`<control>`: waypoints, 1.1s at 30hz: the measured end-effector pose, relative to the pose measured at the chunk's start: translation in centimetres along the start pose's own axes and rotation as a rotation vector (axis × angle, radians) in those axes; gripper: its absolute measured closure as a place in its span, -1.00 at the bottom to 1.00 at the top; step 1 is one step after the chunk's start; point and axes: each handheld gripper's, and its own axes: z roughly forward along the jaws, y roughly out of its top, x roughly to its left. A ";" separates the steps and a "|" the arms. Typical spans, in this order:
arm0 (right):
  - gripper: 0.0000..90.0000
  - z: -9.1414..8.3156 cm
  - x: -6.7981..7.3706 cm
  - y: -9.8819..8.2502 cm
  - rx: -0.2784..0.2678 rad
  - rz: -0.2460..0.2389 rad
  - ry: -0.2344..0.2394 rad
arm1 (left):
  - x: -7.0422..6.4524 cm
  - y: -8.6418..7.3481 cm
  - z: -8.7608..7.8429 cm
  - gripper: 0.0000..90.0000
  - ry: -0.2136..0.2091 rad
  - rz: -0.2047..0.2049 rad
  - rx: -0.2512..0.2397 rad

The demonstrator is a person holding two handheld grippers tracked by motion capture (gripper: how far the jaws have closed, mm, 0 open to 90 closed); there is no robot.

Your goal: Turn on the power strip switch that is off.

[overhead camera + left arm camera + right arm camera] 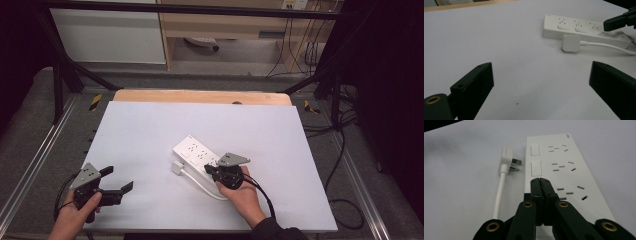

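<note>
Item: right gripper (541,181), black, two jaws closed flat together with nothing held between them, tips resting on or just above the switch row of the white plastic three-outlet power strip (564,170), at the switch nearest the camera; contact cannot be confirmed. Item: left gripper (541,82), black, jaws spread wide and empty, held low over the pale grey counter (150,135) near its front left corner, well apart from the strip. Item: white moulded plug (506,157) on a white round cable (499,195), unplugged, lying on the counter just beside the strip's long edge, pins turned toward the strip. Location of strip: centre of the counter, set on a diagonal, right end under the right gripper in the high view (220,170). Risks judged: the strip is light and unrestrained, so it may be slid or pivoted by a press from closed tips; the neighbouring rocker may be struck if the tips drift; the cable may be dragged by the right hand (245,192), shifting the plug; pins may be misaligned if the plug is gripped askew.
</note>
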 end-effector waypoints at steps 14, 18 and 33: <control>1.00 0.3 -0.1 -0.1 0.011 -0.001 -0.001 | 0.0 0.0 0.0 -0.87 -0.001 -0.001 0.001; 1.00 0.4 -0.1 -0.2 0.013 -0.001 -0.002 | 0.0 0.0 0.0 -0.87 -0.002 -0.002 0.002; 1.00 0.4 -0.1 -0.3 0.009 -0.002 -0.001 | 0.0 0.0 0.1 -0.87 -0.003 -0.003 0.003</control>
